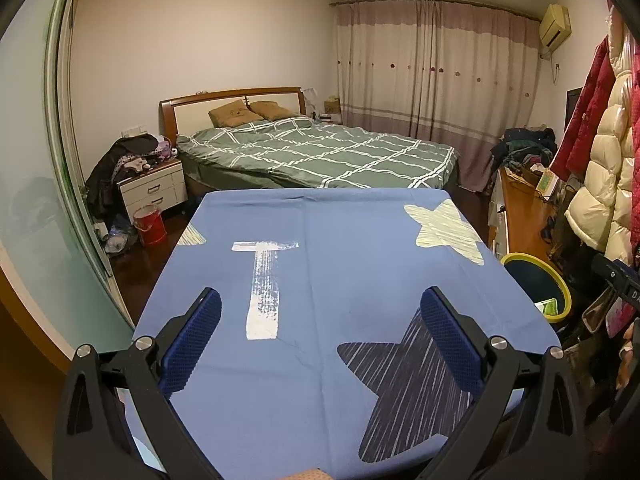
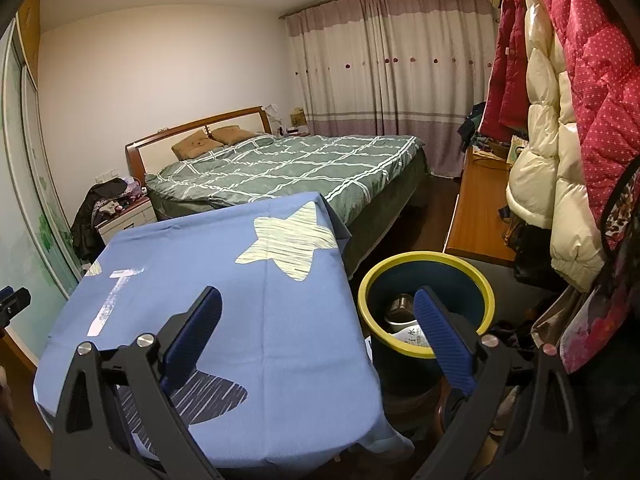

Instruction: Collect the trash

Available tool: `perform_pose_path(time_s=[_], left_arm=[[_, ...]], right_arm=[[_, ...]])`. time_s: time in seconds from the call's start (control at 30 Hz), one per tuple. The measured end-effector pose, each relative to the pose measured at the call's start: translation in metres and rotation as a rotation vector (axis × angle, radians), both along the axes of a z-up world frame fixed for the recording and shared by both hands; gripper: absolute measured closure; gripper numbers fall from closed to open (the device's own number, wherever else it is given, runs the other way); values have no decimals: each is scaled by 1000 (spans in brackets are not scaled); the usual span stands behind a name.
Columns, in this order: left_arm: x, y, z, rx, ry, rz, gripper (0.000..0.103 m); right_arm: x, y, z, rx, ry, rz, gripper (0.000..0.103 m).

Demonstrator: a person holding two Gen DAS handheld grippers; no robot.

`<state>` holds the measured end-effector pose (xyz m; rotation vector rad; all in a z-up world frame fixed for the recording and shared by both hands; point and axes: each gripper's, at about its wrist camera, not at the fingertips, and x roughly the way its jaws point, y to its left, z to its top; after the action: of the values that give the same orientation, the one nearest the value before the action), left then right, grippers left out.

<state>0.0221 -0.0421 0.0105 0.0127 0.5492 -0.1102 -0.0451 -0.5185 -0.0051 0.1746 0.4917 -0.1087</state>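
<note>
Both grippers are spread apart and empty: the right gripper [image 2: 316, 340] hangs beside the bin [image 2: 426, 304], where trash [image 2: 414, 336], perhaps paper, lies; the left gripper [image 1: 320, 340] is farther, over the tablecloth [image 1: 320, 264].

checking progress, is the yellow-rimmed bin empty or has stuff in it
Has stuff in it: the bin holds a metal can and printed paper.

Both views above table [image 1: 320, 264], facing bed [image 2: 280, 168]
</note>
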Motion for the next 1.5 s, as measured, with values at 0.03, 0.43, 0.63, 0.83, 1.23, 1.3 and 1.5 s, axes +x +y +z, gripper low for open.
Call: perform_pose_path(time_s=[0.03,0.43,0.63,0.83,1.23,1.3,1.5], left_arm=[[0,0,-1,-1,2,0,5],[0,1,-3,-3,3,-2,5],[0,-1,-6,-2,6,-6,5],[1,-2,-6,-2,7,-6,5],[0,-3,-7,-3,8,-8,5],[0,-3,-7,-2,8,-8,5],[0,-3,-7,-3,9,-8,5]], right_arm=[[0,0,0,1,0,1,11],[1,1,0,8,5,8,11],[1,-1,-2,11,5,8,11],[1,-1,-1,12,4,10,11],[1,-1,-2,13,5,8,11],[1,-1,-1,12,5,9,11],[2,-1,-2,13,8,9,11]])
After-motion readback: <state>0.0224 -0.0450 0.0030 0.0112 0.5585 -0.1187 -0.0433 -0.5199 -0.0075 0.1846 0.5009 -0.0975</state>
